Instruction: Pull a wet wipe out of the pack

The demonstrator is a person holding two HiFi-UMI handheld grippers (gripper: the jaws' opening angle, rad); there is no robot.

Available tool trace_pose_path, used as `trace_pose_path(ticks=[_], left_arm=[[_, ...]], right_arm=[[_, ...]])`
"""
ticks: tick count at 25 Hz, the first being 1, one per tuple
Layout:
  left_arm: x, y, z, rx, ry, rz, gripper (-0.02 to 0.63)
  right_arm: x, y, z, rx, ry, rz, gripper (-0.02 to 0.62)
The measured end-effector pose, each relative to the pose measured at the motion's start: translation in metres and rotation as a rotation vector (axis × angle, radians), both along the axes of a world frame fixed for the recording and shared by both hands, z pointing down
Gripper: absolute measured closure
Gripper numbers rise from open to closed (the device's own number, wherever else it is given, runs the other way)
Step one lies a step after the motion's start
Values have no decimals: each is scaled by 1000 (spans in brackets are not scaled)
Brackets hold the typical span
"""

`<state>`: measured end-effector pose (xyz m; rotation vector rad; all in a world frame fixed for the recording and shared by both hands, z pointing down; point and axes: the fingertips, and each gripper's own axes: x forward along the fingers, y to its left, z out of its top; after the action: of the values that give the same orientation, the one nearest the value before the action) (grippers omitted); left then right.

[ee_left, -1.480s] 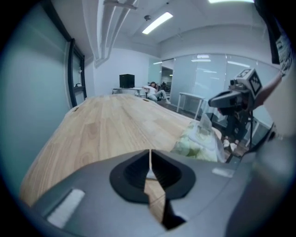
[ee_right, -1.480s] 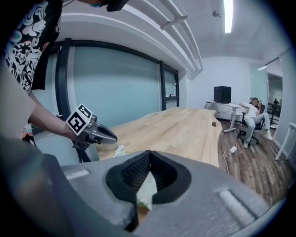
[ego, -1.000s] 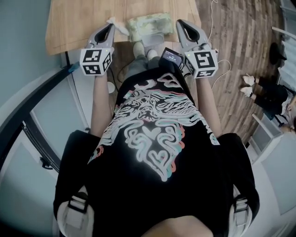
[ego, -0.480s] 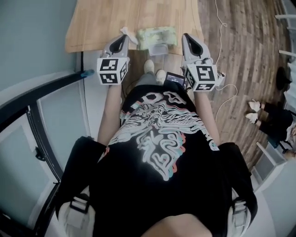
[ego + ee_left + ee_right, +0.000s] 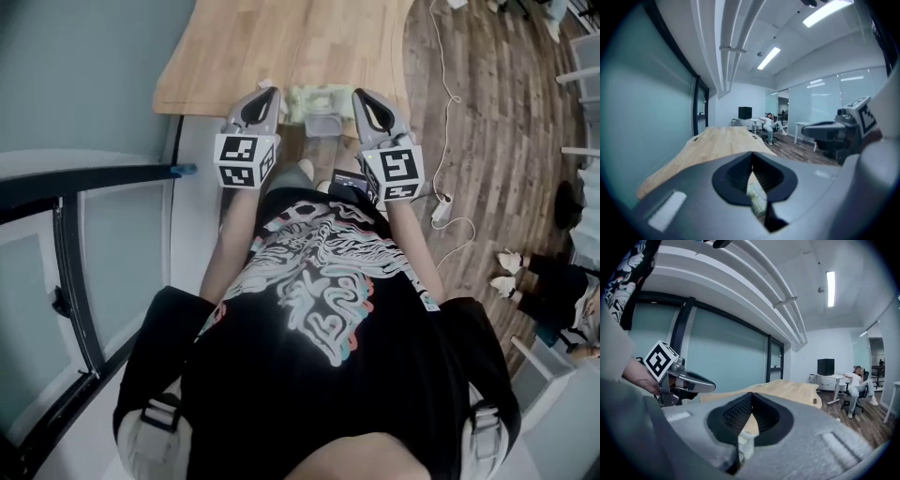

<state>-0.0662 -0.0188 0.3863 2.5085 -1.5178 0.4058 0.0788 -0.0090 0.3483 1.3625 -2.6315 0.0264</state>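
Observation:
The wet wipe pack (image 5: pixel 317 98), pale green with its white lid flap hanging over the table's near edge, lies on the wooden table (image 5: pixel 281 47). My left gripper (image 5: pixel 273 92) is shut and empty, held just left of the pack. My right gripper (image 5: pixel 358 94) is shut and empty too, just right of it. A white crumpled wipe (image 5: pixel 266 83) peeks out beside the left gripper's tip. In the left gripper view, the pack (image 5: pixel 757 199) shows through the gap below the closed left gripper (image 5: pixel 751 157). The right gripper view shows a white bit of the pack (image 5: pixel 744 445) under the closed right gripper (image 5: pixel 751 395).
The table's near edge sits just ahead of my body. A glass partition with a dark frame (image 5: pixel 84 178) runs on the left. White cables and a power strip (image 5: pixel 439 208) lie on the wood floor at right. A person sits at a far desk (image 5: pixel 768 125).
The table and pack have slid further from me in the head view. Both grippers have drawn closer together and now flank the pack. Both stay shut.

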Motion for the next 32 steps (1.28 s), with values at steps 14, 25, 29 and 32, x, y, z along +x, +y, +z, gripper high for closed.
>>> trace_pose_path(ticks=[14, 25, 29, 32], left_arm=[[5, 12, -25, 78, -39, -14, 615], [-6, 1, -41, 151, -51, -34, 615], [-6, 0, -41, 144, -39, -39, 615], [-2, 0, -39, 141, -40, -29, 615]], right_arm=[[-22, -2, -9, 19, -29, -77, 595], [-24, -9, -8, 17, -14, -95, 595], [-21, -10, -8, 22, -10, -93, 595], [-21, -9, -8, 23, -6, -98, 595]])
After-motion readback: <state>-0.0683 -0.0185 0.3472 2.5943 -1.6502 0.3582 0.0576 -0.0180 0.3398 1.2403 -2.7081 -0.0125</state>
